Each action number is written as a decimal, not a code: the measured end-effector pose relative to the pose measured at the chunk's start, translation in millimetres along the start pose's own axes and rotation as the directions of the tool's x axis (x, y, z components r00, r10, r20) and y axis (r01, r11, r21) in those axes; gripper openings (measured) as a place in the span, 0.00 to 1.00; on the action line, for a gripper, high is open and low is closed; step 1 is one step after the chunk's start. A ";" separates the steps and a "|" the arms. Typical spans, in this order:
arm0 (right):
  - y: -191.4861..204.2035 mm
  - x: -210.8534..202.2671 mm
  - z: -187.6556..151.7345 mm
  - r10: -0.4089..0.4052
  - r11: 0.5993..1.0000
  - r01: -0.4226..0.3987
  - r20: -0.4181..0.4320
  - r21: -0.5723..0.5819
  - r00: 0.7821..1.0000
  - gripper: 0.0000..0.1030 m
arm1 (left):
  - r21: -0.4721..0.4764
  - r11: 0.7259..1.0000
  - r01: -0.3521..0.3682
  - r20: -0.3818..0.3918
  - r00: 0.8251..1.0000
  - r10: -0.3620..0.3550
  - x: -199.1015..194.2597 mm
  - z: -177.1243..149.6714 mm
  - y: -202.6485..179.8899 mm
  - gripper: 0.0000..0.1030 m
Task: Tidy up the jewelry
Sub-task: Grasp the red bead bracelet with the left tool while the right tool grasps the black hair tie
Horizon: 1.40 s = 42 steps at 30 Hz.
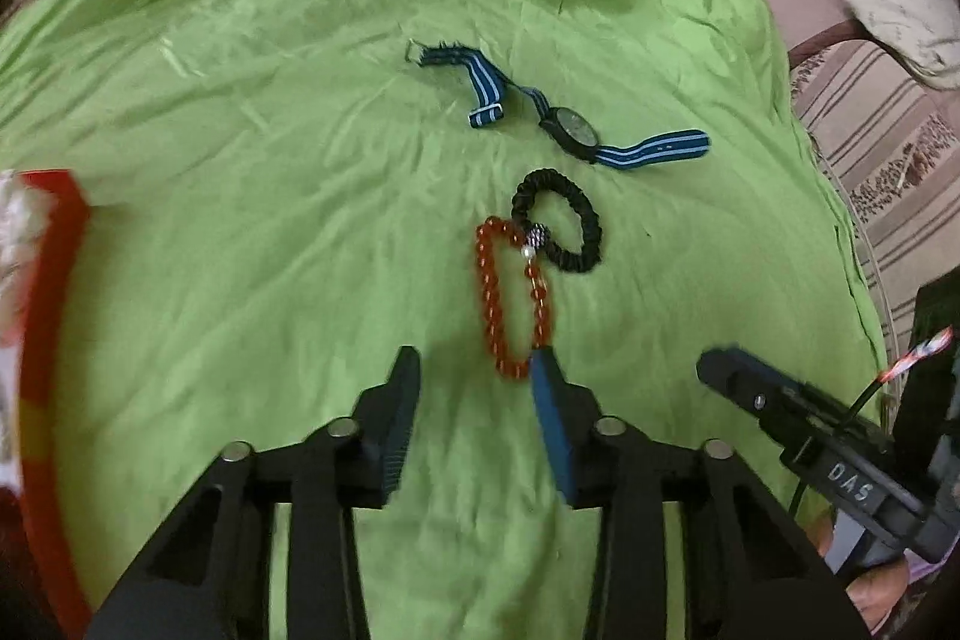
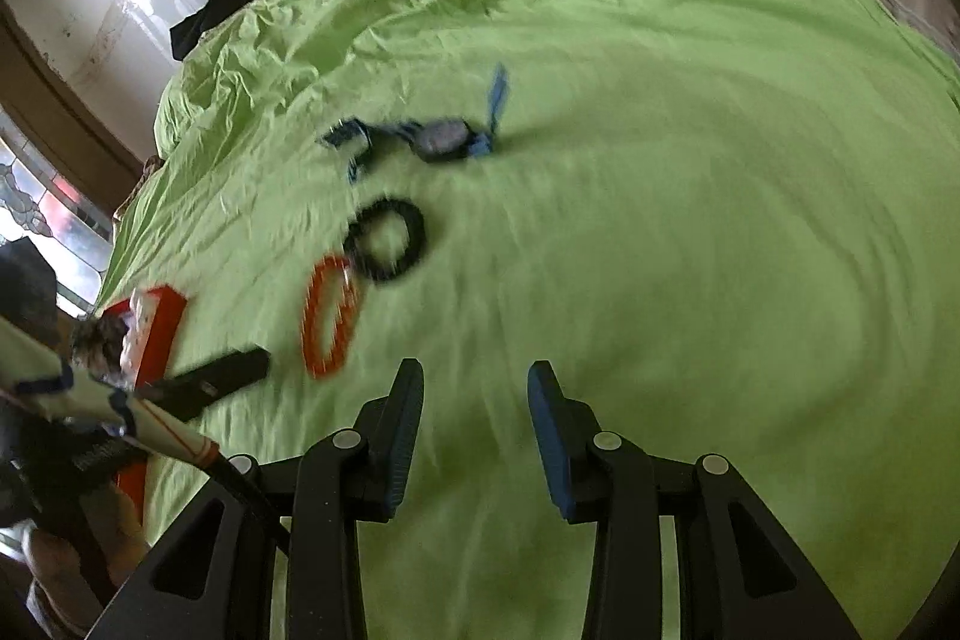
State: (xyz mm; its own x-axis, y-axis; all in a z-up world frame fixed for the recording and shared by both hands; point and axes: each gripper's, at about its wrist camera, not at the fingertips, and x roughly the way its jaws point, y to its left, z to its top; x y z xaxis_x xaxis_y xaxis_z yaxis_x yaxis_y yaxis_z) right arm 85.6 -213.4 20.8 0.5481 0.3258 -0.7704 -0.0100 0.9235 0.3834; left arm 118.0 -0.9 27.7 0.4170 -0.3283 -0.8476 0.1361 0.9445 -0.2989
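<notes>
Three pieces lay mid-frame on the green sheet, orange bead bracelet nearest; left gripper spread beside it, right gripper spread and empty; best to straddle one beaded side before closing.

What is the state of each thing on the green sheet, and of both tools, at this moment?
Left tool: open, holds nothing, one fingertip at the orange bracelet's near end.
Right tool: open, holds nothing, over bare sheet.
Orange bead bracelet: lies flat, a closed loop, touching the black scrunchie.
Black scrunchie: lies flat, a round loop.
Watch: lies with strap unfastened and spread out.
Red box: open, at the sheet's edge.
Green sheet: spread, wrinkled.
</notes>
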 end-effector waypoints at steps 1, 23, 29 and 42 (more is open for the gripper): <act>2.3 5.9 7.9 0.009 1.000 -0.009 0.001 -0.005 1.000 0.38 | -0.005 1.000 0.006 -0.007 1.000 -0.006 7.1 4.3 0.8 0.28; 22.1 90.6 56.6 -0.021 0.996 0.017 -0.048 -0.084 0.999 0.13 | -0.049 0.997 0.067 0.015 0.998 -0.067 42.5 18.1 7.5 0.07; 9.3 65.5 36.1 -0.001 0.999 -0.002 -0.073 -0.046 0.997 0.08 | -0.095 0.991 0.091 -0.030 0.995 -0.094 13.4 -2.3 19.0 0.07; 24.5 -47.8 -76.0 -0.093 0.989 0.091 -0.012 -0.115 0.996 0.08 | -0.101 0.992 0.071 0.084 0.994 -0.063 -116.9 -97.4 23.0 0.07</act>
State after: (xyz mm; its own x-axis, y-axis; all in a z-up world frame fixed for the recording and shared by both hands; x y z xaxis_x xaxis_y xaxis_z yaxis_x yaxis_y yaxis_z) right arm -4.4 -191.0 28.2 0.5365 0.2411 -0.8088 -0.0562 0.9664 0.2508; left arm -15.2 58.2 77.2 0.4820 -0.3848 -0.7872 0.0735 0.9130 -0.4013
